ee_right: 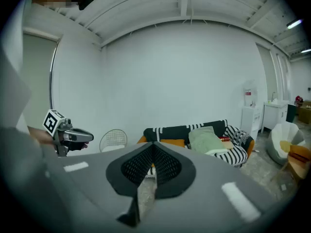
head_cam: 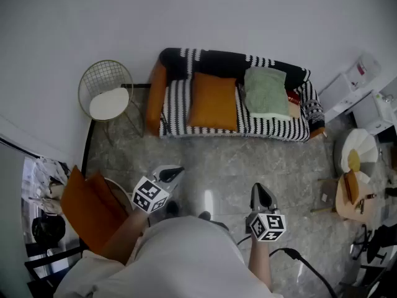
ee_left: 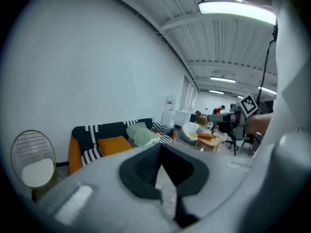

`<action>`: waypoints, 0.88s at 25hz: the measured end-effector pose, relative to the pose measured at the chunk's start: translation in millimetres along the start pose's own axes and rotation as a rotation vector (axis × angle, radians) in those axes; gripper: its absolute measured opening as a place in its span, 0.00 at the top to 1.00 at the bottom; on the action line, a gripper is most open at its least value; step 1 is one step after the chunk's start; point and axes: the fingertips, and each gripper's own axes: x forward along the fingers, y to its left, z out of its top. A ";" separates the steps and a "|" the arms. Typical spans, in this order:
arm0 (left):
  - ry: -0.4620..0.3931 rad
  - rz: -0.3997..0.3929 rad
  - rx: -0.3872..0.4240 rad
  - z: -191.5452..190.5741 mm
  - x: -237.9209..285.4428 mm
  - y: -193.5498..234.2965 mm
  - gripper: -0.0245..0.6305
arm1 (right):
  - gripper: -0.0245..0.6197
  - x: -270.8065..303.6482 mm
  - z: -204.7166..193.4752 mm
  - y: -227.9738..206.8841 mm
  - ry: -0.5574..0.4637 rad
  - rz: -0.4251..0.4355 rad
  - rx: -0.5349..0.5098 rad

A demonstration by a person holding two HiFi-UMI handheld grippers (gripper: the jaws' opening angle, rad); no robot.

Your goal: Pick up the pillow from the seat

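Pillow on sofa, floor seemingly open

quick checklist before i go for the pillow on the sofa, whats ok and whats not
1. Orange pillow lies on the sofa seat with nothing on top of it: ok.
2. Left gripper jaws apart, ready to grasp: not ok, they are shut and empty.
3. Right gripper jaws apart: not ok, also shut and empty.
4. Grippers at the pillow: not ok, both hang well short of the sofa, with bare floor between.
5. Which pillow is meant: cannot tell, a green cushion lies on the same seat beside the orange one.
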 end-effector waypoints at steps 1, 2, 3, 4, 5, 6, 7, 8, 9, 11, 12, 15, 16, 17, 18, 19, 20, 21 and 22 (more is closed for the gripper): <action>0.002 0.000 0.001 0.1 0.4 -1.7 0.96 | 0.95 -1.4 0.1 -0.3 0.000 0.000 -0.001; 0.004 0.000 0.002 0.2 0.6 -3.4 0.96 | 0.95 -2.8 0.1 -0.7 0.000 0.001 -0.001; 0.005 0.000 0.003 0.2 0.8 -5.0 0.96 | 0.95 -4.1 -0.1 -0.9 0.000 0.001 0.000; 0.007 -0.001 0.004 0.3 1.0 -6.5 0.96 | 0.95 -5.2 -0.4 -1.3 0.000 0.003 0.005; 0.008 -0.001 0.004 0.5 1.3 -7.8 0.96 | 0.95 -6.2 -0.5 -1.7 0.000 0.005 0.012; 0.008 -0.001 0.004 0.8 1.7 -8.9 0.96 | 0.95 -6.9 -0.4 -2.3 -0.002 0.007 0.021; 0.009 -0.001 0.004 0.9 2.1 -9.8 0.96 | 0.95 -7.3 -0.2 -2.7 -0.003 0.010 0.027; 0.010 -0.001 0.004 0.9 2.6 -10.6 0.96 | 0.95 -7.5 0.0 -3.1 -0.003 0.013 0.030; 0.012 0.000 0.003 0.6 3.0 -11.5 0.96 | 0.95 -7.7 0.0 -3.6 -0.004 0.015 0.030; 0.016 0.001 0.002 -0.7 4.0 -13.9 0.96 | 0.95 -9.0 -0.7 -5.3 -0.004 0.018 0.028; 0.018 0.002 0.001 -1.6 4.5 -15.2 0.96 | 0.95 -9.9 -1.5 -6.4 -0.003 0.018 0.026; 0.023 0.007 -0.003 -2.7 6.8 -17.6 0.96 | 0.95 -10.9 -3.2 -10.6 0.003 0.018 0.023; 0.023 0.010 -0.005 -2.0 7.7 -18.0 0.96 | 0.95 -11.1 -3.2 -12.1 0.004 0.019 0.025; 0.021 0.013 -0.008 -1.3 8.3 -18.2 0.96 | 0.95 -11.4 -3.1 -13.3 0.003 0.022 0.030; 0.017 0.017 -0.012 -0.9 8.6 -18.7 0.96 | 0.95 -12.1 -3.4 -14.1 0.002 0.026 0.035; 0.014 0.021 -0.017 -1.1 8.5 -19.4 0.96 | 0.95 -13.0 -4.3 -14.7 0.001 0.031 0.039; 0.011 0.024 -0.021 -1.6 8.3 -20.5 0.96 | 0.95 -14.0 -5.6 -15.5 0.001 0.034 0.041; 0.009 0.027 -0.024 -2.1 8.4 -21.8 0.96 | 0.95 -15.1 -6.9 -16.8 0.002 0.036 0.040; 0.007 0.029 -0.026 -1.9 9.2 -23.4 0.96 | 0.95 -16.1 -7.8 -18.9 0.005 0.036 0.037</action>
